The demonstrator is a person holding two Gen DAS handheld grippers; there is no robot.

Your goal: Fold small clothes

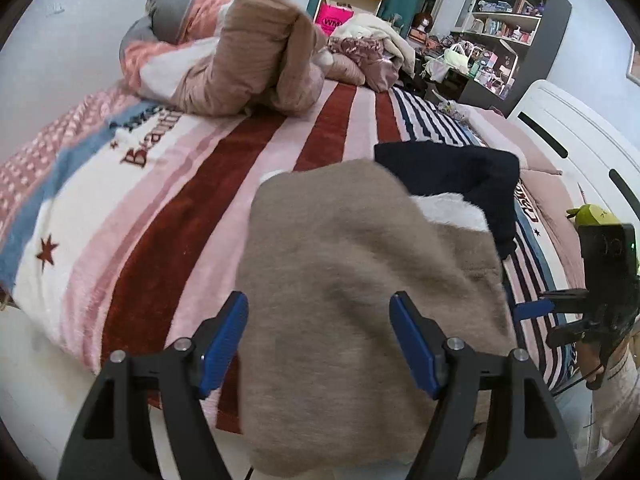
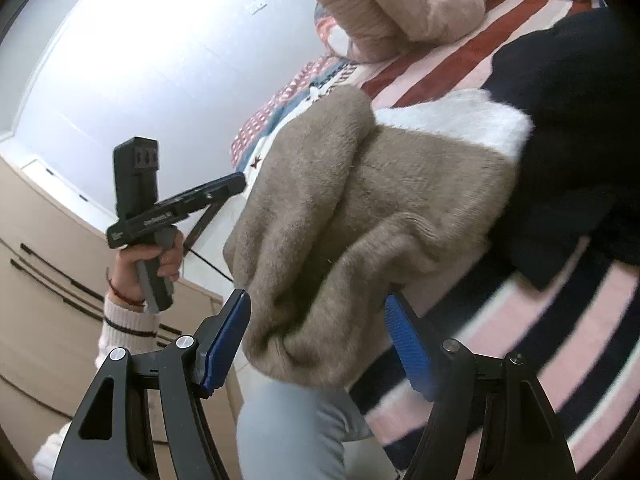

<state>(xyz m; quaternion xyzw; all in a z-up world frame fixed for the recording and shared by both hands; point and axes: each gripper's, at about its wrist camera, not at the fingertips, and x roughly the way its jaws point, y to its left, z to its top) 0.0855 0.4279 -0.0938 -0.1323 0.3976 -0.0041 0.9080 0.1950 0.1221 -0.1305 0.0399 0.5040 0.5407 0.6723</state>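
Observation:
A tan fuzzy sweater (image 1: 344, 280) with a white band (image 1: 452, 210) lies on the near edge of the striped bed blanket (image 1: 192, 208), partly folded over and hanging off the edge. A dark navy garment (image 1: 460, 176) lies just beyond it. My left gripper (image 1: 320, 340) is open, its blue pads on either side of the sweater's near part. In the right wrist view my right gripper (image 2: 320, 344) is open around the sweater's hanging bunched edge (image 2: 320, 320). The sweater (image 2: 360, 200), the white band (image 2: 452, 120) and the navy garment (image 2: 580, 140) show there too.
A pile of pink and tan bedding (image 1: 248, 48) lies at the bed's far end. Shelves and a cluttered desk (image 1: 500, 32) stand at the far right. A white unit (image 1: 580, 140) stands right of the bed. The other gripper (image 2: 160, 216) is held beside beige drawers (image 2: 48, 280).

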